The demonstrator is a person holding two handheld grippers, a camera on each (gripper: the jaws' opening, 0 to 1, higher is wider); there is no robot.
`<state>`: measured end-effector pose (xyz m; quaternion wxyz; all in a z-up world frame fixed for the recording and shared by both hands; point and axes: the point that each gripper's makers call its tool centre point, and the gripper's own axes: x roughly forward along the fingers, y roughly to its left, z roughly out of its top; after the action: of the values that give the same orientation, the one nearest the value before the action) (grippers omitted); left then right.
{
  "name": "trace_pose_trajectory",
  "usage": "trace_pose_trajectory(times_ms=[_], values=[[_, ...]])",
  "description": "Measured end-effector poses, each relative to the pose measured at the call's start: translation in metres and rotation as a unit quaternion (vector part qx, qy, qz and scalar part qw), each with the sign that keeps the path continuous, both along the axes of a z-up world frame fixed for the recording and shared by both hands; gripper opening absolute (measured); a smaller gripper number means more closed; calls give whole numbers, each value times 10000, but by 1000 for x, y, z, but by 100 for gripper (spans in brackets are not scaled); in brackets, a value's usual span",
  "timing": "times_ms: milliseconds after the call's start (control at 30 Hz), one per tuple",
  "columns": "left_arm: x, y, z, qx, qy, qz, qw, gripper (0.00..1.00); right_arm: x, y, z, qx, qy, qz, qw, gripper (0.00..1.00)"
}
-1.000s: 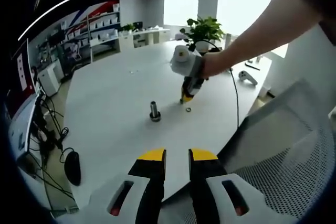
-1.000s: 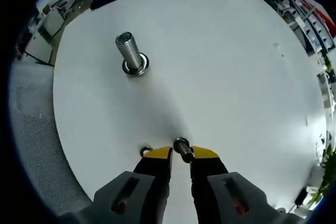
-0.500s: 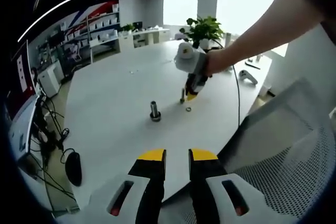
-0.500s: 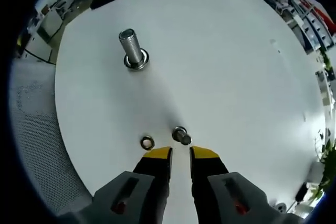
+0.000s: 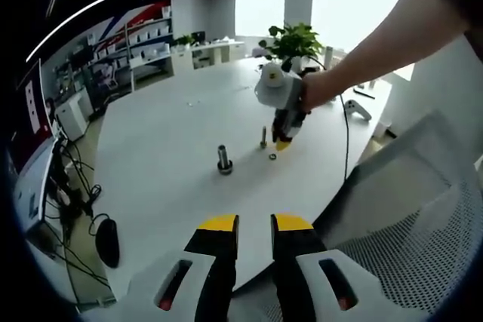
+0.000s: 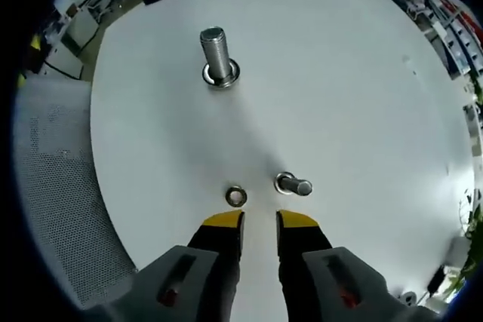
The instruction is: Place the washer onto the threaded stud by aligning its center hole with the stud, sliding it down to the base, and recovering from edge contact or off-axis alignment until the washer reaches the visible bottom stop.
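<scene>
Washer [image 6: 235, 195]: lying flat on the white table [image 6: 339, 96], hole facing up, just ahead of the right gripper's left jaw tip and not touching it. In the left gripper view it's the tiny ring [image 5: 272, 157] on the tabletop right under the right gripper.
Small bolt [image 6: 293, 185]: just beside the washer, standing on its head with the shaft leaning toward the right of the right gripper view; in the left gripper view it reads as a small upright post [image 5: 263, 138].
Big stud [image 6: 216, 55]: standing upright on its wide base, well apart from the washer, further out across the table; long axis vertical, threaded end up. Also seen in the left gripper view [image 5: 224, 159].
Right gripper [image 6: 259, 220]: jaws slightly apart, nothing between them, hovering just short of the washer. From the left gripper view it's in a person's hand, pointing down at the table [image 5: 283, 143].
Left gripper [image 5: 254, 222]: jaws parted a bit, empty, held back near the table's edge, far from the stud.
Writing/labels: nothing I can actually read, too small and blurry.
Background: potted plant [image 5: 290, 41] at the table's far side, shelving [image 5: 132, 47] beyond it.
</scene>
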<state>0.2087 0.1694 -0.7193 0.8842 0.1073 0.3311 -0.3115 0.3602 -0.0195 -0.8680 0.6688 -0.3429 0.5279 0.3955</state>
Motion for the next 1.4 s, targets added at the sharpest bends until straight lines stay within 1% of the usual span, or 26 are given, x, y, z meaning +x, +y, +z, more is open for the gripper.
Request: trace_pose_trajectory(times_ms=[167,367,433,500,633,733,833,900,1000,1100,1200,1367,1400], values=[[1,1,0,4,-4,23,10000,15,-8,13,-5,63,81,164,9998,21],[0,1,-1,36,17,16,10000,15,-12,21,-12,74,139,212,9997,21],[0,1,-1,35,21,4,10000,15,-10,21,-12,60,102,268,9996,20],[0,1,-2,43,36,3,10000,15,-9,20,-11,70,124,232,9996,19],[1,1,-2,45,40,12,10000,15,-10,18,-10,64,75,367,9993,16],[1,1,-2,30,40,17,10000,15,-11,18,-12,90,40,430,9990,16],[1,1,-2,32,44,-1,10000,15,-15,16,-12,0,26,734,9973,15],[1,0,-2,32,35,-10,10000,15,-18,14,-12,-29,53,764,9971,15],[1,1,-2,27,44,-3,10000,15,-18,12,-12,-45,137,699,9974,15],[1,1,-2,22,37,12,10000,15,-21,11,-13,-163,242,888,9956,17],[1,1,-2,35,41,9,10000,14,-24,11,-12,-267,233,1150,9927,18],[0,1,-2,55,36,7,10000,14,-21,11,-13,-274,242,1053,9938,17],[1,2,-2,57,27,20,10000,14,-20,10,-13,-307,235,1136,9928,16]])
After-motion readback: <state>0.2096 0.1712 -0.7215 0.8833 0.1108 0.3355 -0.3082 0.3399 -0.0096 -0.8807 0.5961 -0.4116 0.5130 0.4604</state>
